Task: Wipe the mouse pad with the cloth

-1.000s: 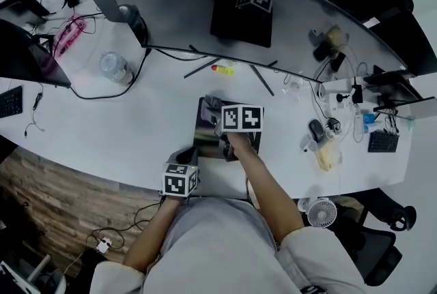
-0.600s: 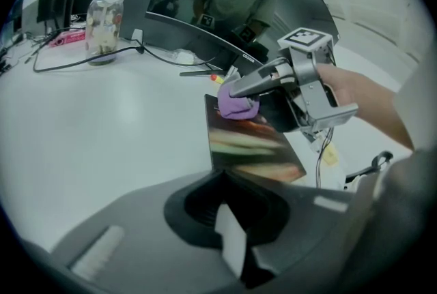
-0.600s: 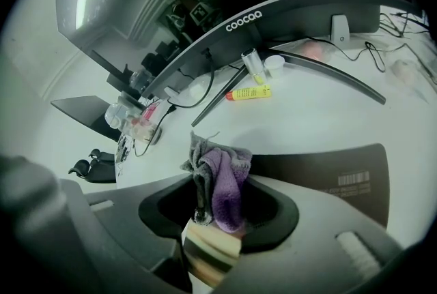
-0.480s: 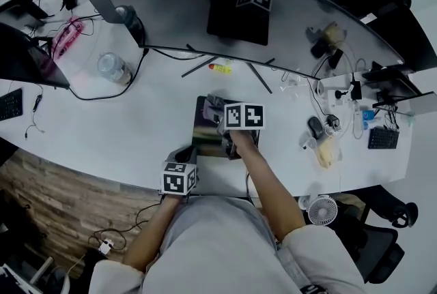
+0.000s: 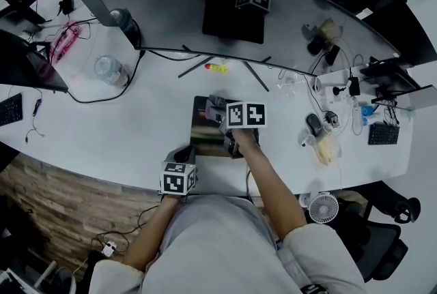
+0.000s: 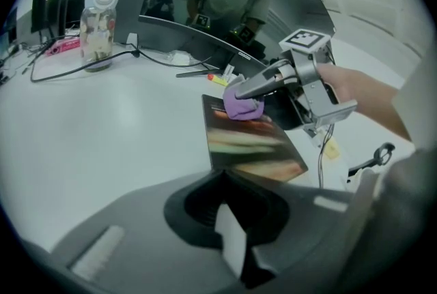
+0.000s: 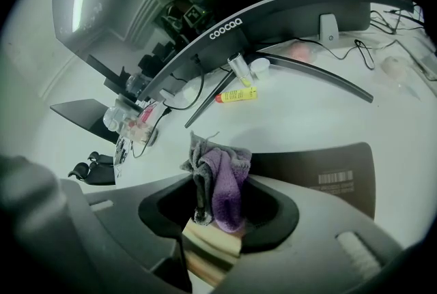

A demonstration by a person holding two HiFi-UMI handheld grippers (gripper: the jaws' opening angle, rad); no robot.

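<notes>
Right gripper (image 5: pixel 220 112) pressed a crumpled purple-and-grey cloth (image 7: pixel 222 185) onto the dark rectangular mouse pad (image 5: pixel 203 125).

The right gripper's jaws were clenched on the cloth, which bunched out between them and touched the far end of the mouse pad on the white desk (image 5: pixel 136 129). The left gripper (image 6: pixel 225 217) sat at the pad's near corner, jaws closed on that corner. A yellow tube (image 7: pixel 237 95) lay beyond, under the curved grey monitor (image 5: pixel 177 6).
</notes>
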